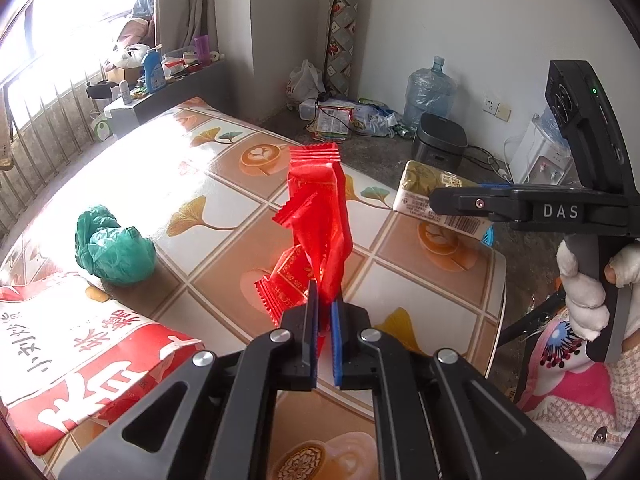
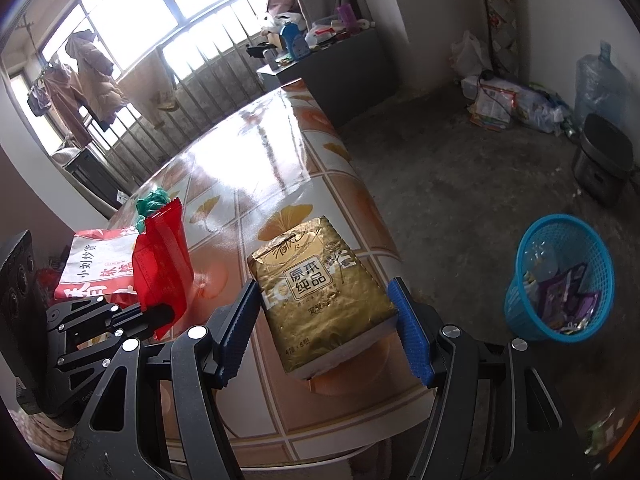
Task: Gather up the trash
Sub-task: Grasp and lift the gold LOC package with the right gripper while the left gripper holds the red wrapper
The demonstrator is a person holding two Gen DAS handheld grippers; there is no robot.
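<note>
A crinkly red plastic wrapper (image 1: 320, 220) is pinched by one corner in the closed left gripper (image 1: 324, 312), held upright above the tiled table (image 1: 420, 300). The gold foil tissue pack (image 2: 320, 292) is bracketed, ungripped, by the open right gripper (image 2: 324, 328). The wrapper could be lost from that thin hold before the blue mesh basket (image 2: 560, 280) on the floor is reached.

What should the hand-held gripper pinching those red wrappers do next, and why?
Probably carry them over to the blue basket on the floor. The left hand-held gripper is shut on the red wrappers, lifted off the table, and the basket already holds trash.
</note>
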